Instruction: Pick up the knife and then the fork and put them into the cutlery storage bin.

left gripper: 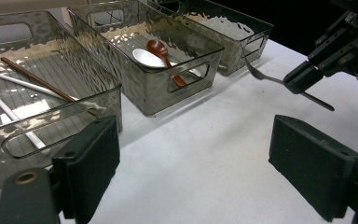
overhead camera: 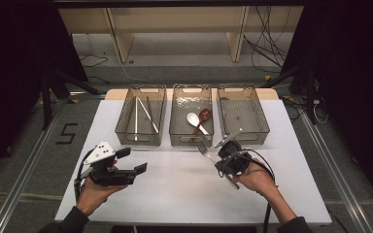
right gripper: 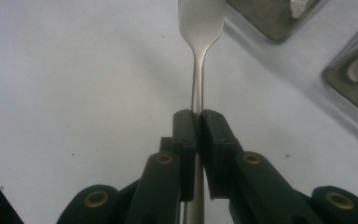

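From the high view, the right gripper (overhead camera: 222, 156) has its jaws clamped on a metal fork (overhead camera: 205, 150), held just above the white table (overhead camera: 184, 189) in front of the middle bin (overhead camera: 191, 137), tines pointing toward the bins. The work looks like sorting cutlery, and the empty right bin (overhead camera: 260, 132) near the table's far right corner seems the likely home for it. To do it well, I'd carry the fork over that bin's near rim before lowering, and keep it level so the long handle doesn't swing or slip. The left bin (overhead camera: 122, 136) holds chopsticks (overhead camera: 141, 112), white and brown. The middle bin holds a white spoon (overhead camera: 193, 119) and a brown spoon (overhead camera: 203, 115), crossing each other.

In the left gripper view, the left gripper (left gripper: 214, 158) sits idle with its jaws wide apart, nothing between them. Beyond it the fork (left gripper: 261, 75) hangs off the table in the right gripper (left gripper: 303, 80), beside the middle bin (left gripper: 154, 95).

In the right gripper view, the pads (right gripper: 185, 135) pinch the fork (right gripper: 198, 88) on its slim neck, below the broad part. The grip is narrow, so a slow move is wise.
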{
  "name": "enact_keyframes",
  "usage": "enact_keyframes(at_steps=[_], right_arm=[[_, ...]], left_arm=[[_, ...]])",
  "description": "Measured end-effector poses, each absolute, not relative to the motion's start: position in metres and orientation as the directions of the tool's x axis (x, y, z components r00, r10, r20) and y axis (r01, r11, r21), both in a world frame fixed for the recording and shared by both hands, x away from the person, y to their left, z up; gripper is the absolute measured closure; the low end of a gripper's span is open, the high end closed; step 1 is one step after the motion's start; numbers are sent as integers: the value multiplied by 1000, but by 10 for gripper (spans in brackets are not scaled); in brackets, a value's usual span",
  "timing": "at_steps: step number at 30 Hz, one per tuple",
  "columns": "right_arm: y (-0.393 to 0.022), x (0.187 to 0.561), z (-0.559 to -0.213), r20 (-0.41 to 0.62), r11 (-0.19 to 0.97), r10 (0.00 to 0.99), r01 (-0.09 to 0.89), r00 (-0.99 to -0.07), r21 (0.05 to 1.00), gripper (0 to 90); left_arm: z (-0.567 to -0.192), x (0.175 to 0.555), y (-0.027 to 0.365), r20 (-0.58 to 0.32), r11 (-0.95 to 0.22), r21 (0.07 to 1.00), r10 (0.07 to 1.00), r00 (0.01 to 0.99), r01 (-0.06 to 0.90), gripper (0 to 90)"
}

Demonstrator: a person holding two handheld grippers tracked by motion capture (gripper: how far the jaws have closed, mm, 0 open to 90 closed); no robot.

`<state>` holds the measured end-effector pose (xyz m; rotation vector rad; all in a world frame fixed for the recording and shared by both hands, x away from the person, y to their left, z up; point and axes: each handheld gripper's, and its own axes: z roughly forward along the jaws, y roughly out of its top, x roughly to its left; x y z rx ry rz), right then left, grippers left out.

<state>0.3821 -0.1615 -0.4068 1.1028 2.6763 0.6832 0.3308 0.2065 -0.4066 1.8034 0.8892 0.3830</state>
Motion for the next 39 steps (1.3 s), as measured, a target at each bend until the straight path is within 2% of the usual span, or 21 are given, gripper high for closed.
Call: enact_keyframes(at_steps=[19,39], right_arm=[[-199,395,-385,6,508,777,632,-630,586,849],[-234,418,-366,67,356,844,650,-532,672,849]], left_arm=[[-406,331,207,-146,-183,902,722,676,391,156],[-407,331,206,-143,-187,901,723,676,391,156]])
